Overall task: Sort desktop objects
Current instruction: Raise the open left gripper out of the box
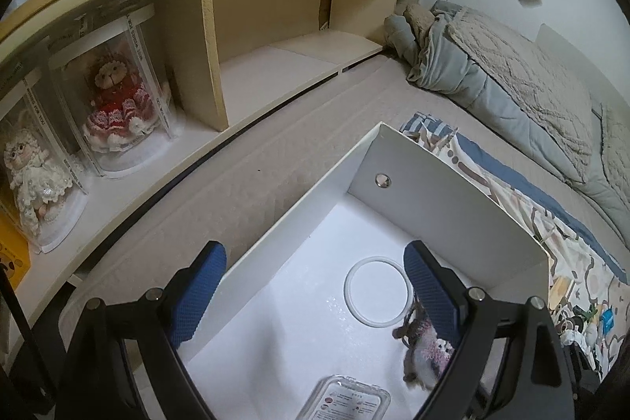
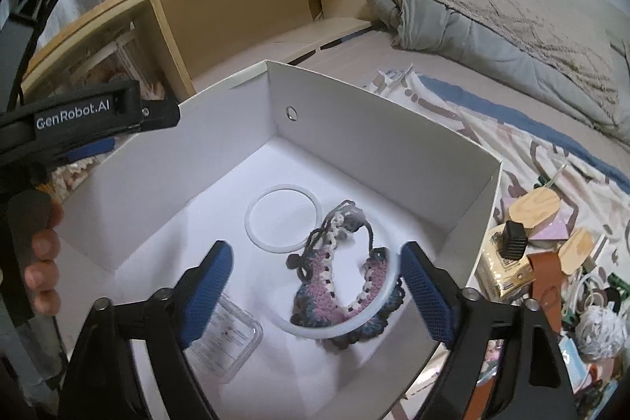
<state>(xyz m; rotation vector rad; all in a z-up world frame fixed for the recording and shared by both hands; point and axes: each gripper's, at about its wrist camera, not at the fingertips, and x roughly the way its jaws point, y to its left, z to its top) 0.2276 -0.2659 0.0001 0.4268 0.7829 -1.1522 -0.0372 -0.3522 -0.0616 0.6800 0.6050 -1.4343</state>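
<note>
I see both my left gripper point(image 1: 315, 288) and right gripper point(image 2: 315, 290) gaping, empty, over the white box point(image 2: 393, 128), crochet piece point(image 2: 346, 286) at six o'clock from the white ring point(image 2: 252, 219)

The left tool point(image 1: 315, 286) hangs wide open at the bottom of the frame over a white box point(image 1: 445, 191) holding a white ring point(image 1: 377, 292), crocheted piece point(image 1: 423, 349) and clear case point(image 1: 346, 398).

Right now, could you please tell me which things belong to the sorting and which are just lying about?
Sorting: white box, white ring, crochet piece, clear case, clutter beside the box.
Lying about: boxed dolls, folded blanket.
</note>
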